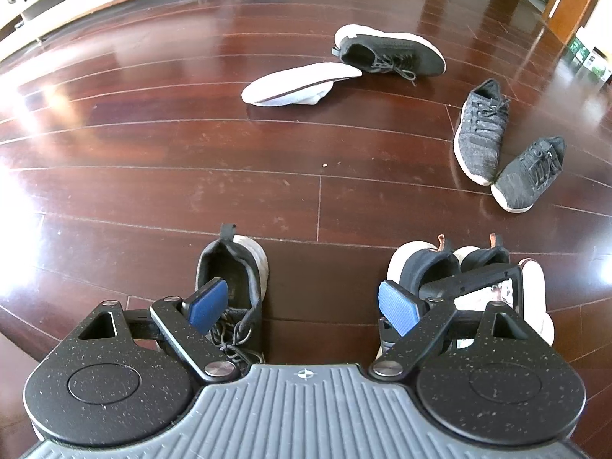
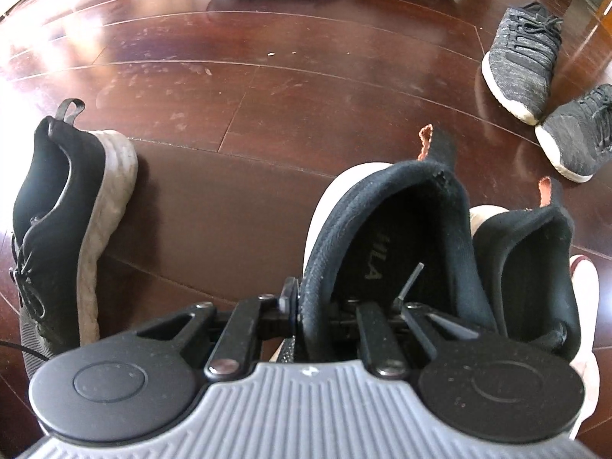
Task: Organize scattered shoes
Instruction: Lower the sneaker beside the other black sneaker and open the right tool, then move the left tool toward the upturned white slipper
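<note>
a black knit sneaker with a thick whitish sole (image 2: 72, 206) is set upright on the left, heel away, laces loose. to the right, a pair of white-soled shoes with black collars and orange heel tabs (image 2: 440, 229) is stood side by side, touching. farther off, two grey mottled knit sneakers with white soles (image 1: 482, 134) are laid toe to toe at an angle. a black laced sneaker (image 1: 394, 53) is seen beside an overturned white shoe (image 1: 298, 84), the two touching.
</note>
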Available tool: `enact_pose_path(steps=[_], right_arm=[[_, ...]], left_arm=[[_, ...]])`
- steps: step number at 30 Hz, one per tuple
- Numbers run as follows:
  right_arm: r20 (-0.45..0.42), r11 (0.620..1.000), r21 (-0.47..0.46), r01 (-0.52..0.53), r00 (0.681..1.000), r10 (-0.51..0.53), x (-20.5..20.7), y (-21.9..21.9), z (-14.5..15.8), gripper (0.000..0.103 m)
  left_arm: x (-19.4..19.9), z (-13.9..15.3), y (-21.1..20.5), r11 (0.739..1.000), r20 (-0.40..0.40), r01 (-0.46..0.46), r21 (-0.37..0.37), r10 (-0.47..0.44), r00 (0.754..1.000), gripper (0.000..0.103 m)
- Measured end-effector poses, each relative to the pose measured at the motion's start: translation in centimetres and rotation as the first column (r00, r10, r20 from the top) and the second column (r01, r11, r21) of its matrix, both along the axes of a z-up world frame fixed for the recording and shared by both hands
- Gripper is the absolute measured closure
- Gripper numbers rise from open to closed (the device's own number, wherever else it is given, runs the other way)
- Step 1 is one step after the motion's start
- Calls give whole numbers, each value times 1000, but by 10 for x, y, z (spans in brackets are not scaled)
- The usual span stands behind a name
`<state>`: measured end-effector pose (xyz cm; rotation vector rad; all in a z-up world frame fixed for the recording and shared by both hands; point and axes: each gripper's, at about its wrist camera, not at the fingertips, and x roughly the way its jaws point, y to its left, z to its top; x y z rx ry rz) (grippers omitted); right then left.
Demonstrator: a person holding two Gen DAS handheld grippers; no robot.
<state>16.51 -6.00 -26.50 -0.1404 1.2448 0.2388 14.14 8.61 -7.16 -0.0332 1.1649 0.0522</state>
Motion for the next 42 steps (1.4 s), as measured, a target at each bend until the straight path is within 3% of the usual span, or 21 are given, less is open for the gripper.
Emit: enact_pose_path(steps=[4, 9, 12, 13, 20, 25, 28, 31, 33, 37, 39, 42], right_arm=[[12, 1000, 3, -18, 1000, 18, 0, 3, -2, 90], [-8, 996, 84, 39, 999, -38, 2, -8, -2, 85], [-19, 992, 116, 42, 999, -40, 4, -13, 1, 69], [-20, 991, 124, 41, 999, -39, 4, -15, 3, 69], [-5, 979, 190, 79, 997, -80, 0, -42, 37, 64], [79, 972, 213, 100, 990, -119, -16, -84, 102, 64], [149, 960, 242, 138, 973, -177, -35, -122, 158, 64], [253, 946, 282, 157, 939, -231, -66, -162, 228, 59], [301, 942, 297, 155, 921, -247, -81, -178, 255, 54], [394, 925, 356, 135, 876, -279, -130, -204, 316, 43], [414, 903, 408, 132, 855, -312, -157, -216, 338, 41], [401, 872, 468, 143, 845, -354, -182, -230, 349, 41]], left_arm=[[0, -1, -1, 1000, -5, 1, 2, -1, 1000, 13], [0, -3, -1, 1000, -16, -9, 5, 9, 1000, 13], [1, -3, -2, 1000, -12, -16, 4, 16, 1000, 13], [1, -2, -2, 1000, -10, -17, 3, 17, 1000, 13], [1, 15, -9, 999, 55, -30, -22, 31, 998, 13], [-5, 38, -21, 1000, 147, -25, -18, 27, 989, 13], [-11, 53, -33, 1000, 198, -24, 7, 22, 980, 13], [-25, 73, -52, 998, 276, 5, 57, -21, 961, 13], [-48, 91, -70, 992, 348, 47, 119, -86, 933, 14], [-78, 108, -88, 980, 366, 102, 169, -159, 917, 14], [-91, 120, -91, 977, 358, 120, 174, -176, 917, 14], [-106, 142, -94, 972, 392, 128, 199, -199, 898, 13]])
